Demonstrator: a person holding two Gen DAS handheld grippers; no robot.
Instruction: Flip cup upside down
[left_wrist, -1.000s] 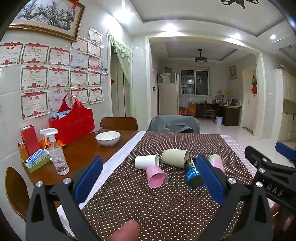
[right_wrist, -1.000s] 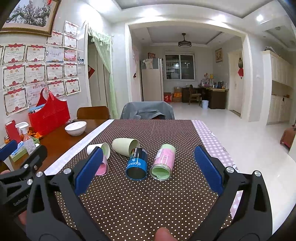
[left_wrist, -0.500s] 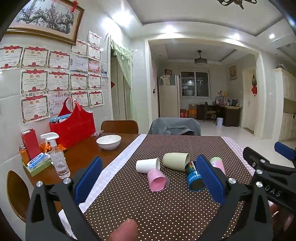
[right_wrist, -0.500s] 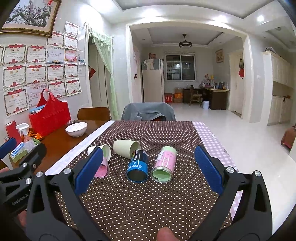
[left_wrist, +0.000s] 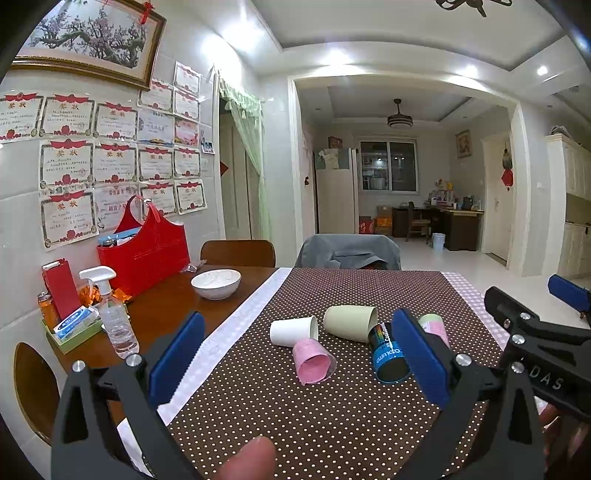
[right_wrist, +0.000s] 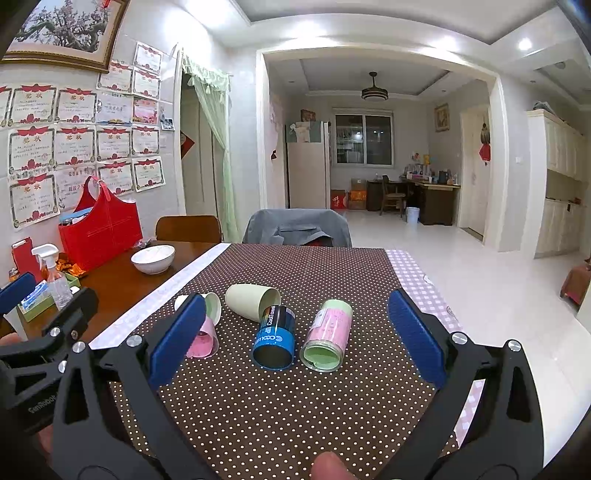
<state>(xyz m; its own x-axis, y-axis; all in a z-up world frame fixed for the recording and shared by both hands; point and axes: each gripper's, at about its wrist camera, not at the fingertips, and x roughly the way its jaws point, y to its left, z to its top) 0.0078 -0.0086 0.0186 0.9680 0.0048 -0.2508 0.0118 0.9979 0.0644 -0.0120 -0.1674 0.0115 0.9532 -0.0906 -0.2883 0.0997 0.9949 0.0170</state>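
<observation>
Several cups lie on their sides on a brown dotted tablecloth: a white cup, a pale green cup, a pink cup, a blue cup and a pink-and-green cup. My left gripper is open and empty, held above the cloth short of the pink cup. My right gripper is open and empty, short of the blue cup. Its left finger hides part of the pink cup.
A white bowl, a spray bottle, a red bag and small boxes stand on the bare wood at the left. Chairs stand at the far edge. The right gripper shows at the right in the left wrist view.
Both grippers have drawn back and risen slightly, so the cups sit a little lower and farther. The cups have not moved. Both stay open.
</observation>
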